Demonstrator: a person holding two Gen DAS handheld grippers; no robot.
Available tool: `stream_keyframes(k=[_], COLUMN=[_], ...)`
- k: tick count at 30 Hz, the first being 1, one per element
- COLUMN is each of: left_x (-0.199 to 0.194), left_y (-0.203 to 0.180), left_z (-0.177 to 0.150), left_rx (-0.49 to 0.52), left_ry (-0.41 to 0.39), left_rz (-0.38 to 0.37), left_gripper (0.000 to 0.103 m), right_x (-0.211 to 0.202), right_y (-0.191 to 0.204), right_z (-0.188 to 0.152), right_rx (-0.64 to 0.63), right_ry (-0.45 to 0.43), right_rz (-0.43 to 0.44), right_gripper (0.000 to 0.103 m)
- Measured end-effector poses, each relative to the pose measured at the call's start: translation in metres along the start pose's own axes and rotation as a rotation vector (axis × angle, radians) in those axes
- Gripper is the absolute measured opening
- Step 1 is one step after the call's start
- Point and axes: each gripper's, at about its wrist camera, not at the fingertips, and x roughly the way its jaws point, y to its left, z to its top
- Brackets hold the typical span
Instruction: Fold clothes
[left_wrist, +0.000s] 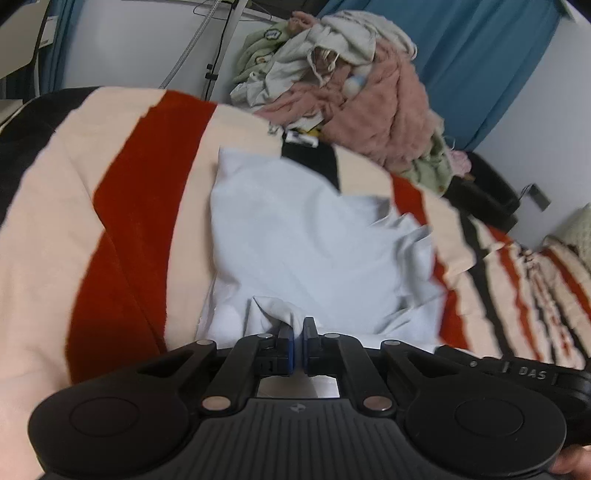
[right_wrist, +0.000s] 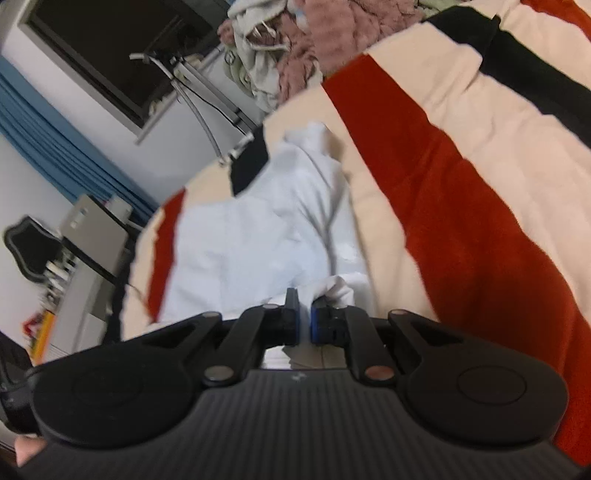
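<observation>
We hold one pale blue garment (left_wrist: 295, 236) on the striped blanket (left_wrist: 122, 206) of the bed. The left gripper (left_wrist: 298, 325) and right gripper (right_wrist: 305, 306) each have narrow jaws pinching a near edge. Its long axis runs straight away from both, toward one heap of clothes (left_wrist: 343, 74).

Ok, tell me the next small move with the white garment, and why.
Probably carry both pinched edges forward over the white garment toward its far end. Left gripper and right gripper each look shut on its near edge, and it lies spread on the striped blanket.
</observation>
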Motion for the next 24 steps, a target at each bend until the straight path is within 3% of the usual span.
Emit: stream_keyframes(k=[4, 5, 6, 8, 12, 14, 24], left_x=[0.006, 0.001, -0.004, -0.022, -0.082, -0.112, -0.248], left_y=[0.003, 0.002, 0.002, -0.006, -0.029, -0.04, -0.081], left_z=[-0.005, -0.004, -0.004, -0.003, -0.007, -0.012, -0.053], left_rx=[0.035, 0.045, 0.054, 0.103, 0.178, 0.201, 0.309], left_ry=[-0.008, -0.013, -0.018, -0.042, -0.12, -0.159, -0.318], left_rz=[-0.012, -0.013, -0.014, 0.0, 0.011, 0.011, 0.018], left_gripper=[0.008, 0.012, 0.027, 0.051, 0.075, 0.081, 0.095], right_x=[0.003, 0.0, -0.004, -0.02, -0.062, -0.087, -0.204], right_y=[0.008, 0.013, 0.017, 0.03, 0.061, 0.076, 0.126], right_z=[-0.003, -0.003, -0.003, -0.004, -0.008, -0.012, -0.054], right_rx=[-0.074, -0.088, -0.098, -0.133, -0.215, -0.254, -0.421], right_ry=[0.02, 0.025, 0.026, -0.003, -0.073, -0.11, -0.27], right_rz=[-0.032, -0.035, -0.032, -0.042, -0.055, -0.059, -0.09], right_gripper=[0.014, 0.029, 0.037, 0.069, 0.072, 0.072, 0.072])
